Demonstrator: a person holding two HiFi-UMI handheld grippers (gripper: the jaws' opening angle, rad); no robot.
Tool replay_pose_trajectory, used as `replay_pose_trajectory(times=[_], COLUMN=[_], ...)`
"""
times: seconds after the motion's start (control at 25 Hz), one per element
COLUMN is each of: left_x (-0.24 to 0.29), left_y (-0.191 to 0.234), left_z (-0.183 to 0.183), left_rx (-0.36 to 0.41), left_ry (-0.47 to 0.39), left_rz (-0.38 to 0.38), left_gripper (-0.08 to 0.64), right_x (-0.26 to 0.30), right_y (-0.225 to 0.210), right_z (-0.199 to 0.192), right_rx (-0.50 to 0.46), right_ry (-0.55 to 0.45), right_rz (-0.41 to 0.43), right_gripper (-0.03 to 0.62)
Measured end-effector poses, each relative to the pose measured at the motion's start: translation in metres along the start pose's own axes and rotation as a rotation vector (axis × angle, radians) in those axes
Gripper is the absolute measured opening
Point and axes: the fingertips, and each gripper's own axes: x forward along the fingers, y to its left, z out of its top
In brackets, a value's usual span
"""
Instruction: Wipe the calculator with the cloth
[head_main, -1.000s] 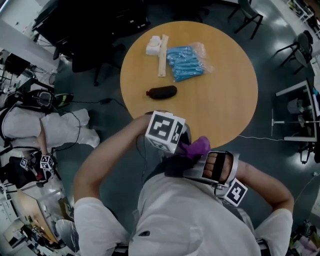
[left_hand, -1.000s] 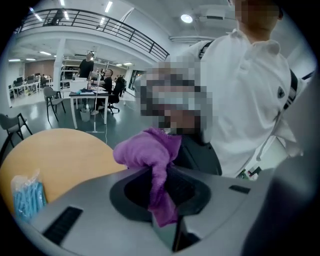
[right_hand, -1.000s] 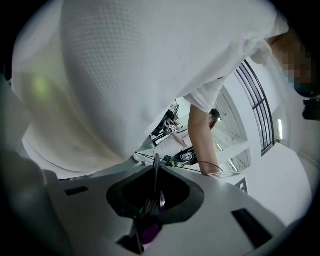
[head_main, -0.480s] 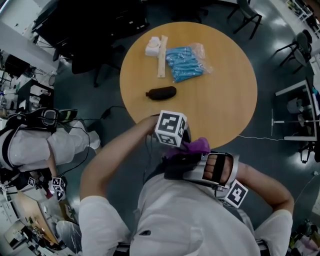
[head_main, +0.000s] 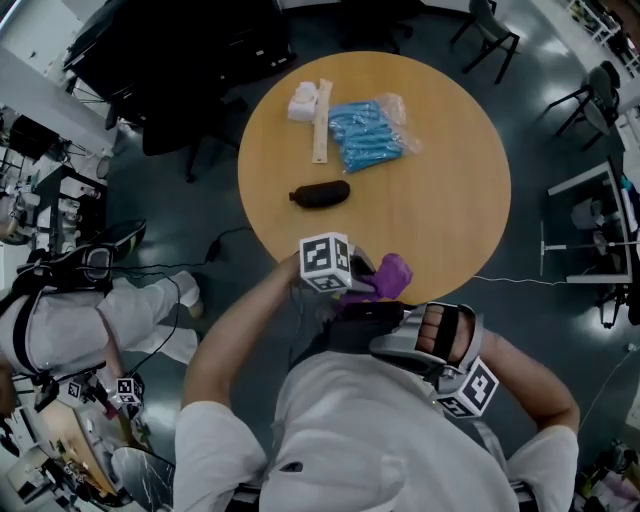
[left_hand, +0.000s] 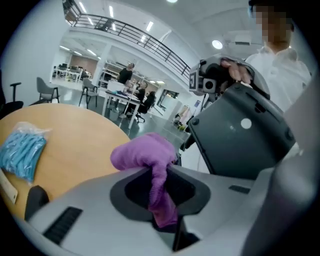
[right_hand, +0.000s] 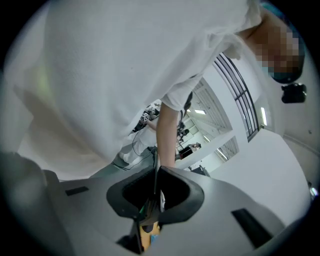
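Round wooden tabletop (head_main: 445, 190) lies beyond the left gripper (left_hand: 161, 196), whose jaws clamp a crumpled purple cloth (left_hand: 144, 154); just right of it the flat dark-grey calculator (left_hand: 240, 135) stands tilted, pinched edge-on in the right gripper (right_hand: 152, 200), near the person's white shirt (right_hand: 100, 75)

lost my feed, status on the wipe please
Left gripper shut on purple crumpled cloth. Right gripper shut on dark grey flat calculator. Cloth beside it, nothing between.
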Motion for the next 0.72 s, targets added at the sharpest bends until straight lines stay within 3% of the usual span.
replay_pose_trajectory(times=[0.2,0.44,0.56,0.72], left_x=[-0.025,-0.052,-0.059,-0.061], left_y=[0.020,0.030,0.033,0.032], left_z=[0.000,0.003,0.005,0.004], left_rx=[-0.076,-0.136,-0.158,-0.147], left_ry=[-0.186,-0.375,-0.439,-0.459], left_rz=[0.188,0.379,0.435,0.513], left_gripper=[0.071,0.071,0.071,0.069], right_x=[-0.017,-0.041,-0.050,-0.069], right_y=[-0.033,-0.063,-0.074,-0.068], right_z=[-0.031,-0.088,-0.121,-0.178], right_rx=[0.178,0.460,0.613,0.880], right_ry=[0.053,0.089,0.081,0.091], right_rz=[-0.138,-0.337,-0.438,-0.573], right_gripper=[0.049,0.049,0.049,0.049])
